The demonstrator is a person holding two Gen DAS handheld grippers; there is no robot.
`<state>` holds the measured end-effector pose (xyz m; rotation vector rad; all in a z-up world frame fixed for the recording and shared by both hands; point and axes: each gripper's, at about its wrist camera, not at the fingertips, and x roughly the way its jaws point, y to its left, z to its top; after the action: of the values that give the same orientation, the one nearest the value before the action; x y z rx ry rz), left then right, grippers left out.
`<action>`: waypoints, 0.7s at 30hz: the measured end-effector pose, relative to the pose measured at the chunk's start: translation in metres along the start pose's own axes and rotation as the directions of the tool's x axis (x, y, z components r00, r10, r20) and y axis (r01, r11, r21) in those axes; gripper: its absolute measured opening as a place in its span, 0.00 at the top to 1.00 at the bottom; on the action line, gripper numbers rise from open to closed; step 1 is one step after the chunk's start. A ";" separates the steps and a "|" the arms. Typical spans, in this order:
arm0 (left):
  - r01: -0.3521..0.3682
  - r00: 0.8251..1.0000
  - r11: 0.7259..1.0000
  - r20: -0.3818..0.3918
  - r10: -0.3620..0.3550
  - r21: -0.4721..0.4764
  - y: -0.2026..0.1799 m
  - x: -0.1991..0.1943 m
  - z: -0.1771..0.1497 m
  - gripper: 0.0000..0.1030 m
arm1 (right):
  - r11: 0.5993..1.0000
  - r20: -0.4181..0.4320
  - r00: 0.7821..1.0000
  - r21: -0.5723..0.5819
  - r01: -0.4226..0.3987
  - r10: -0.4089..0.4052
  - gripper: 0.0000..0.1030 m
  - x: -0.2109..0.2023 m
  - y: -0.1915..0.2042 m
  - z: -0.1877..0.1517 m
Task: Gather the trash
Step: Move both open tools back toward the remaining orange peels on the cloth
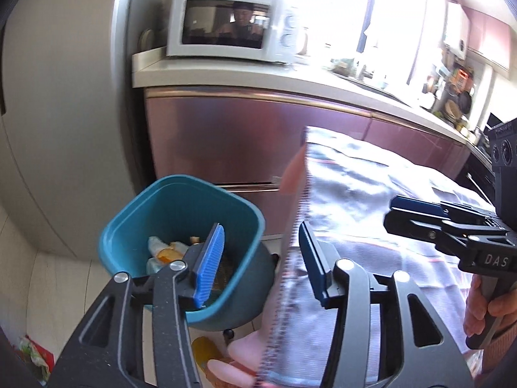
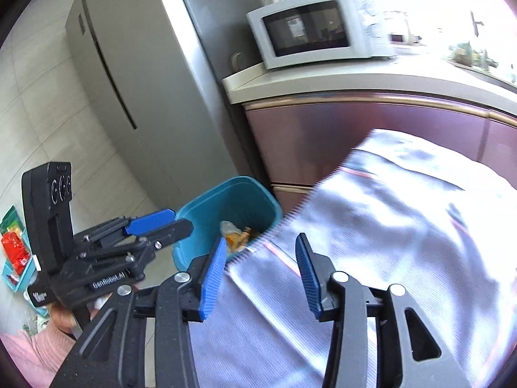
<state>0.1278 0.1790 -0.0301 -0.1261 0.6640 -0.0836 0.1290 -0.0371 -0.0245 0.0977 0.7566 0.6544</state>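
A large silver foil bag (image 1: 355, 200) with a serrated edge hangs in the air between both grippers; it also fills the right wrist view (image 2: 404, 226). A teal trash bin (image 1: 181, 213) stands on the floor holding several wrappers; it also shows in the right wrist view (image 2: 232, 203). My left gripper (image 1: 261, 258) is open, its right finger against the bag's edge, above the bin. My right gripper (image 2: 258, 274) is open with the bag lying between its fingers. In the left wrist view the right gripper (image 1: 416, 213) rests on the bag.
A mauve kitchen cabinet (image 1: 258, 142) with a white counter and a microwave (image 1: 226, 29) stands behind the bin. A grey fridge (image 2: 135, 74) is to the left. Red and green wrappers (image 2: 13, 242) lie on the floor at left. An orange item (image 1: 206, 352) lies below the bin.
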 end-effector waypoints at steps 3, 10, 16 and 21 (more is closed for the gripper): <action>0.042 0.999 0.998 0.001 -0.042 0.036 -0.023 0.002 0.001 0.49 | 0.998 0.022 0.998 0.033 0.056 -0.057 0.57 -0.029 -0.019 -0.015; 0.145 0.989 0.979 -0.033 -0.142 0.142 -0.091 0.018 0.006 0.48 | 0.961 0.059 0.974 0.182 0.206 -0.220 0.56 -0.094 -0.074 -0.055; 0.227 0.973 0.954 -0.090 -0.213 0.193 -0.147 0.044 0.014 0.48 | 0.908 0.066 0.942 0.297 0.296 -0.329 0.56 -0.133 -0.121 -0.082; 0.285 0.954 0.935 -0.152 -0.257 0.211 -0.187 0.075 0.020 0.48 | 0.860 0.050 0.921 0.380 0.340 -0.386 0.56 -0.150 -0.156 -0.101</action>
<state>0.1919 -0.0131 -0.0337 0.0129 0.7516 -0.4375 0.0606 -0.2637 -0.0560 0.3257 0.7434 0.1366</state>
